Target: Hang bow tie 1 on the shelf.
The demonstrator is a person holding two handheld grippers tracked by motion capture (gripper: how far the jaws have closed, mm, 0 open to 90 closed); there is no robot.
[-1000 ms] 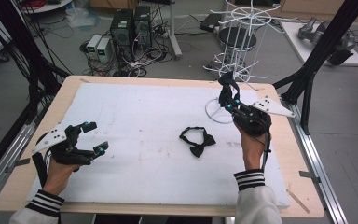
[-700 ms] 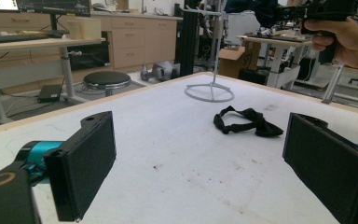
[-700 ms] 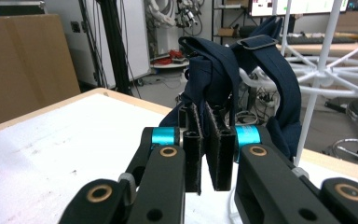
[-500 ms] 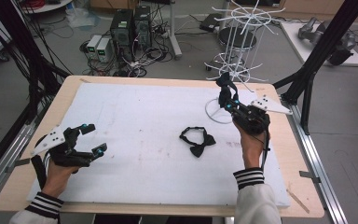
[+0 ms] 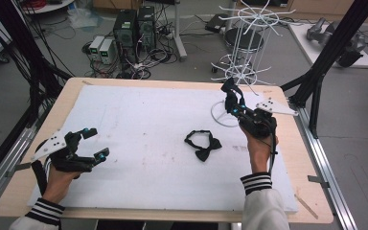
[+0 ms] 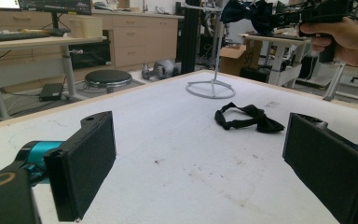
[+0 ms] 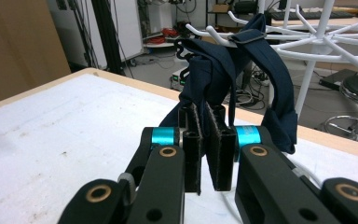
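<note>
Two bow ties: navy bow tie clamped in right gripper, beside one white rack; black bow tie lies between grippers. Left gripper spread wide, empty.

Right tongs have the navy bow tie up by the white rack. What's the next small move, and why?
Probably ease the right tongs forward so the navy bow tie strap loop slips over a rack prong: the tie is clamped and its strap hangs beside the prongs.

Right hand-held gripper raised, jaws clamped — left hand-held gripper low, jaws wide.
</note>
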